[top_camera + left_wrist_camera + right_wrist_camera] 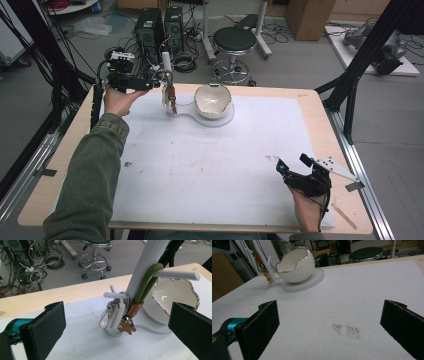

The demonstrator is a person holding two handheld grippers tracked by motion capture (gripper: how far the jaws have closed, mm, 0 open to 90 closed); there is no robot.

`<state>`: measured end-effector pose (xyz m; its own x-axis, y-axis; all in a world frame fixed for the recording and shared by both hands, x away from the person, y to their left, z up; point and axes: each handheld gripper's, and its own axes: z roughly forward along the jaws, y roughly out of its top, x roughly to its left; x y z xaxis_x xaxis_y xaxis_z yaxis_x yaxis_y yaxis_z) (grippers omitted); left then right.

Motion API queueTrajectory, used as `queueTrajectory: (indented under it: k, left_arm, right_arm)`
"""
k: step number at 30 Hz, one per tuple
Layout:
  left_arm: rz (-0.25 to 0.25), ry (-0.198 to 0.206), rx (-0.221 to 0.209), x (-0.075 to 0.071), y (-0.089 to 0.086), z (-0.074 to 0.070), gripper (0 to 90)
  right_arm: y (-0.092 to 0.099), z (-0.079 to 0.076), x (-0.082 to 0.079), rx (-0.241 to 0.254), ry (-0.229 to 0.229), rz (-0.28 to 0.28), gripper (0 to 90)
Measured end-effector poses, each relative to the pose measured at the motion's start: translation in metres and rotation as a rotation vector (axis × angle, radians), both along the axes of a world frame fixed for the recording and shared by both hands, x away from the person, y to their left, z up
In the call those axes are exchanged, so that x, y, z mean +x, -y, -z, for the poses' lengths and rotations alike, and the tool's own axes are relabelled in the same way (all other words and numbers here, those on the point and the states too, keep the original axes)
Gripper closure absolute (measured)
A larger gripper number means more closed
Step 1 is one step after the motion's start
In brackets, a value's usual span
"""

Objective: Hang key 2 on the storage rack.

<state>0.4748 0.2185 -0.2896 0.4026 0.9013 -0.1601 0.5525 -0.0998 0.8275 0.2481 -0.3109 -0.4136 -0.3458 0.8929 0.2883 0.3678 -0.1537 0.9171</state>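
Two tools stand apart and empty: keep your left tool [159, 81] level beside the key bunch [125, 323] hanging on the white stand [147, 267] and back away without snagging its green loop [148, 281].

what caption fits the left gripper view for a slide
Open left gripper facing keys hung by a green loop on a white stand.
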Motion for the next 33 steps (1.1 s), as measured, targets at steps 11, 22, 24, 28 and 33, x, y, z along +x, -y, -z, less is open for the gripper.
queueTrajectory:
  k: [11,22,24,28,33]
  left_arm:
    - [-0.021,-0.002,0.007,-0.016,-0.010,0.005,1.6]
    - [0.018,0.008,0.010,-0.034,-0.009,0.007,1.7]
    - [0.018,0.013,0.022,-0.039,-0.010,0.008,1.7]
    - [0.004,0.003,0.003,-0.043,-0.013,0.015,1.7]
    - [-0.014,-0.006,-0.003,-0.049,-0.017,0.025,1.7]
  right_arm:
    - [-0.001,0.000,0.001,-0.002,-0.001,-0.005,1.1]
    - [-0.002,0.000,0.003,-0.005,0.000,-0.011,1.1]
    - [-0.002,0.000,0.003,-0.005,0.000,-0.010,1.1]
    - [-0.003,0.000,0.004,-0.011,0.005,-0.011,1.0]
    - [-0.003,0.000,0.004,-0.015,0.001,-0.015,1.1]
